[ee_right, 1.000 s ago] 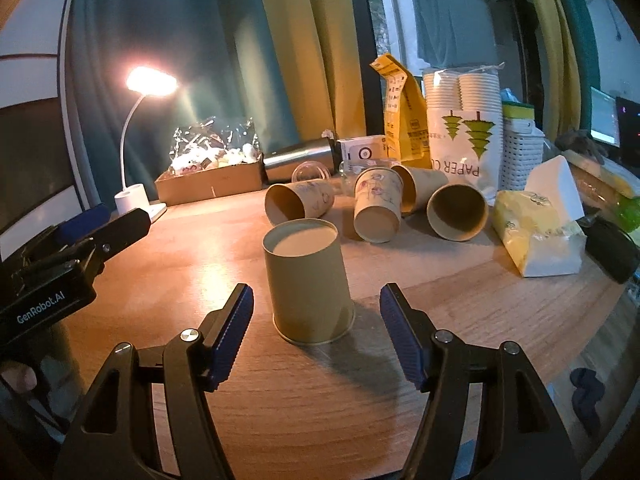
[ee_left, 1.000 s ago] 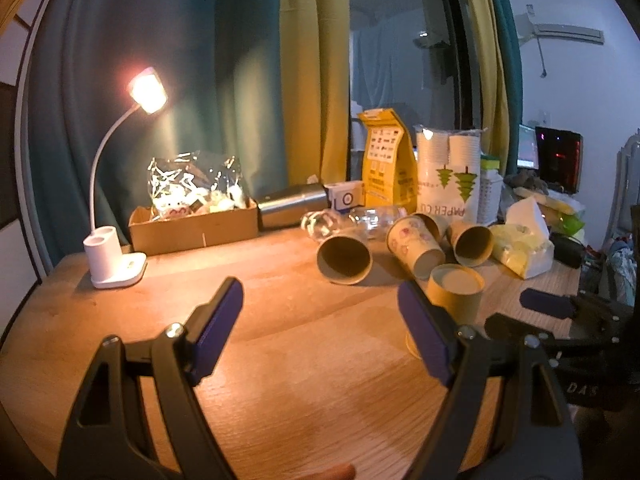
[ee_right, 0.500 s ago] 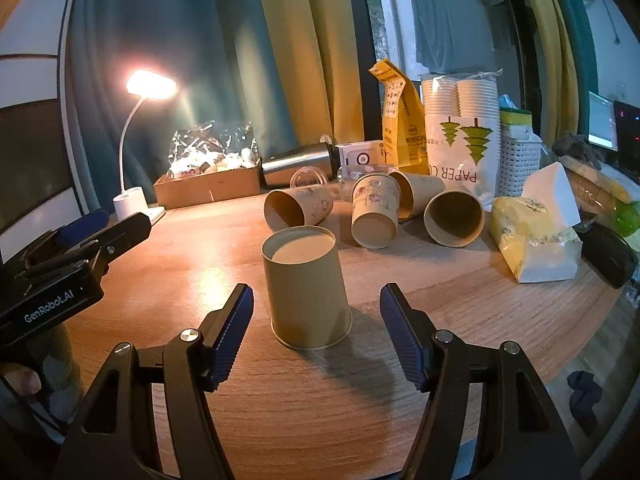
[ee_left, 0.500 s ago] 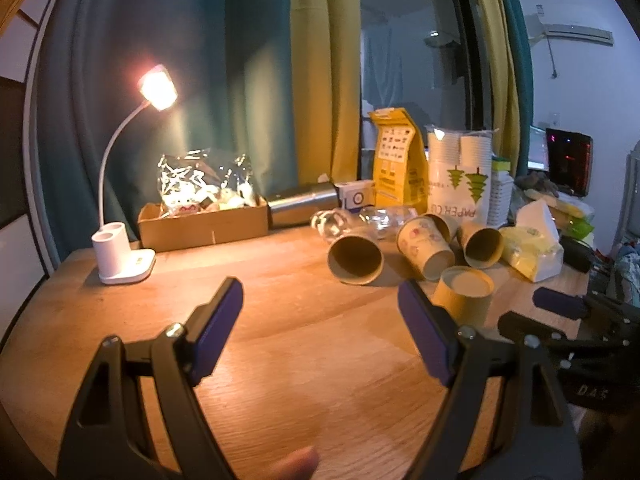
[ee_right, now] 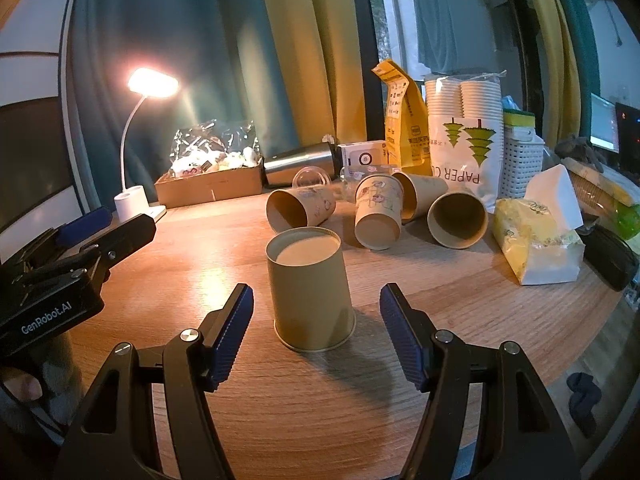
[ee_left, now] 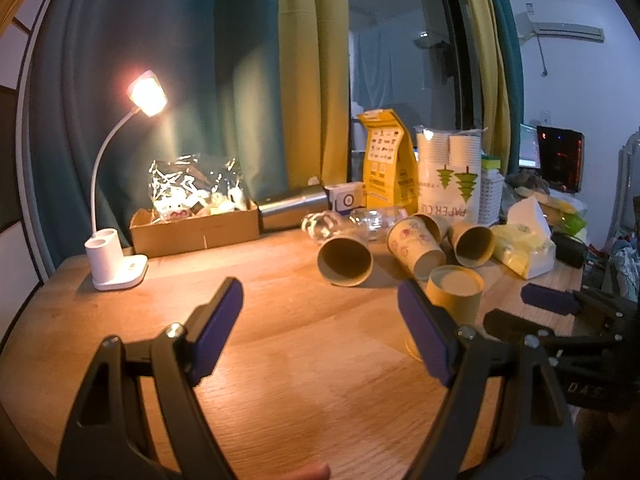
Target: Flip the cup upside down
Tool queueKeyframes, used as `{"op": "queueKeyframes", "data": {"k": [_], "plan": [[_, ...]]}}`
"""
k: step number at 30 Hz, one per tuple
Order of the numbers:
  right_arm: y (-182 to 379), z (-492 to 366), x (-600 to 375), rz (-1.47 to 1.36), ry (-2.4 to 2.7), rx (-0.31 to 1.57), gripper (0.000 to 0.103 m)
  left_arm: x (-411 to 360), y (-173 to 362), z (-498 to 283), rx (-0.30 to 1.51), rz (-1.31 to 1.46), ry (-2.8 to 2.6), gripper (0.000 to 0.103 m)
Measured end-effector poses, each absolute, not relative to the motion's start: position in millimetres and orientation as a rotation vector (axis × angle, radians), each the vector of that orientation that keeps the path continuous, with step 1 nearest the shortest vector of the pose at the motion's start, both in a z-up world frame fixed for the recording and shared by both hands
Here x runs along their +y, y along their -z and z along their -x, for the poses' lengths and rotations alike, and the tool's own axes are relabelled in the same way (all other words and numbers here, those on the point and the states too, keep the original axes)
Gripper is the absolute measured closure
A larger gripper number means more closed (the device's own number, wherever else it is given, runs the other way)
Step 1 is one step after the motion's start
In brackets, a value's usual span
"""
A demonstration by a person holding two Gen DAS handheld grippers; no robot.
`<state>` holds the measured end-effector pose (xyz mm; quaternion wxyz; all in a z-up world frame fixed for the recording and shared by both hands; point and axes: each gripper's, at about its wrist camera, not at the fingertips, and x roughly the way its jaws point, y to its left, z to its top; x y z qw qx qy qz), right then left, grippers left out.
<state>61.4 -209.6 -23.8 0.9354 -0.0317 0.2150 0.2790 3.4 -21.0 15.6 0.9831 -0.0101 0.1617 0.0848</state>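
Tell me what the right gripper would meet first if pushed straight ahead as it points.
Most likely the upside-down cup, standing rim-down on the table between the open right gripper fingers' line, slightly beyond the tips.

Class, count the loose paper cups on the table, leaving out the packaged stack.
5: an upside-down cup stands nearest; four lie tipped behind it, left, middle, rear, right. More may be hidden.

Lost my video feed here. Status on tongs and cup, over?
Left tongs and right tongs open, both empty. Cup already upside down on the table, ahead of the right tongs, untouched. Fallen cups behind it, apart.
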Motion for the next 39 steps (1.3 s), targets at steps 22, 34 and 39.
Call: {"op": "queueKeyframes", "data": {"k": [22, 34, 39], "plan": [[24.7, -62.3, -209.5, 0.064, -0.569, 0.443, 0.034, -17.9, -16.3, -5.2, 0.326, 0.018, -0.167, 0.022], [24.8, -62.2, -209.3, 0.064, -0.569, 0.444, 0.034, -16.9, -16.3, -5.1, 0.326, 0.017, -0.165, 0.022], [25.0, -61.9, -208.9, 0.064, -0.570, 0.444, 0.034, -17.0, -16.4, -4.9, 0.325, 0.018, -0.165, 0.022]]}}
